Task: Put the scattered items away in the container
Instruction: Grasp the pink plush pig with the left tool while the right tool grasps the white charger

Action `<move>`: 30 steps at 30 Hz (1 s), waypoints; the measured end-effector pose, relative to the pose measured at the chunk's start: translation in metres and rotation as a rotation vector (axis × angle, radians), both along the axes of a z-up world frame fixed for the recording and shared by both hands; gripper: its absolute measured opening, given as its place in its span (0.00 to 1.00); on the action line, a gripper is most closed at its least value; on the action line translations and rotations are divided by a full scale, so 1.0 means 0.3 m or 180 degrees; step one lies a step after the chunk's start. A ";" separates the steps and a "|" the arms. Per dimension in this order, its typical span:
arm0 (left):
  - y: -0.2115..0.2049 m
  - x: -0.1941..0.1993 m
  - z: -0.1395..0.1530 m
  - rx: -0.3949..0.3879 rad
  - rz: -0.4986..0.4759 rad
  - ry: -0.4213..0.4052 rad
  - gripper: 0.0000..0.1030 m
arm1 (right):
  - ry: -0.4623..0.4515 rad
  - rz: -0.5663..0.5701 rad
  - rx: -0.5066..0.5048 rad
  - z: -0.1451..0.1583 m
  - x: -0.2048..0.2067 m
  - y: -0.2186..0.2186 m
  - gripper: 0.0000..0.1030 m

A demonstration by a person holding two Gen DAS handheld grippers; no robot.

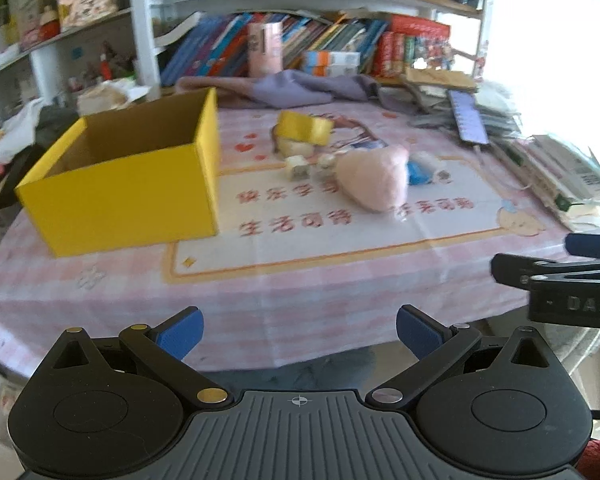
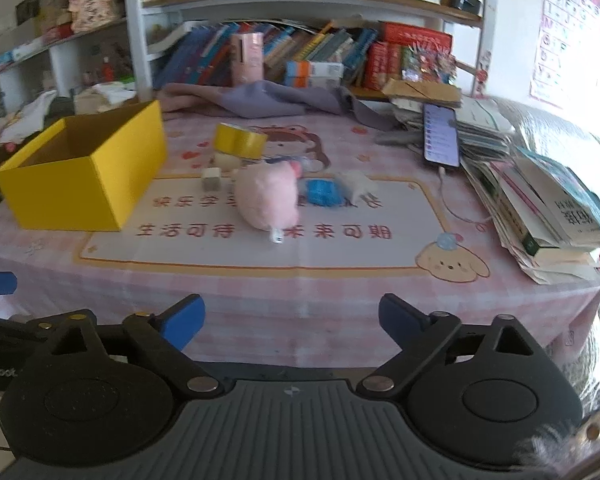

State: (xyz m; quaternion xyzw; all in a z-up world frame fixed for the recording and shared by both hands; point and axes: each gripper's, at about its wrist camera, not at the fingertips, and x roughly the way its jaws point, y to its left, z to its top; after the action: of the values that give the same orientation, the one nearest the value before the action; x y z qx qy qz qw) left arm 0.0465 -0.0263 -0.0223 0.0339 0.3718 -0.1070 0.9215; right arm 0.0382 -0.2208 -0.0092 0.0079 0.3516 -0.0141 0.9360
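Left claw (image 1: pixel 298 334) wide apart, nothing inside. Right claw (image 2: pixel 292 322) wide apart too, nothing inside. Yellow box (image 2: pixel 80 176) on the left of the pink tabletop (image 2: pixel 300 288). Just beside it, scattered: pink fluffy toy (image 2: pixel 266 198), yellow tape roll (image 2: pixel 240 141), blue thing (image 2: pixel 320 192), small white block (image 2: pixel 211 179).

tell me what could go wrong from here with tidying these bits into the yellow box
1. The pink plush toy lies tight against the blue item and the small cube; reaching for one could knock the others away.
2. The yellow tape roll rests on top of something pale and may roll off if nudged.
3. The phone and its cable lie near the cluster, so a wide sweep might snag them.
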 end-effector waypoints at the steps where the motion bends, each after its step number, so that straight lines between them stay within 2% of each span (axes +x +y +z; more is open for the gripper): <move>1: -0.006 0.005 0.003 -0.0030 -0.0028 -0.0028 1.00 | 0.0007 -0.0008 0.0008 -0.002 0.006 -0.007 0.88; 5: -0.037 0.029 0.002 -0.0096 -0.0122 -0.0090 1.00 | 0.0049 0.0002 0.0026 -0.011 0.035 -0.031 0.88; 12: -0.102 0.102 -0.014 -0.0141 -0.0241 -0.0090 1.00 | 0.0077 -0.0021 0.0002 -0.021 0.096 -0.079 0.76; 18: -0.176 0.190 -0.036 -0.0155 -0.0325 -0.0060 1.00 | 0.0134 -0.0056 0.0000 -0.037 0.175 -0.148 0.72; 23: -0.249 0.284 -0.045 -0.0099 -0.0313 -0.0092 1.00 | 0.0167 -0.0030 -0.0011 -0.040 0.270 -0.211 0.72; 30: -0.331 0.415 -0.051 -0.0093 -0.0188 0.0012 1.00 | 0.0214 0.0036 0.0000 -0.037 0.414 -0.310 0.72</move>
State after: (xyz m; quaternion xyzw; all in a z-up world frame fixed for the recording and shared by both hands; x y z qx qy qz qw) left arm 0.1711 -0.1255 -0.0375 0.0312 0.3707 -0.1396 0.9176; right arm 0.1623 -0.3138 -0.0202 0.0055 0.3830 -0.0091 0.9237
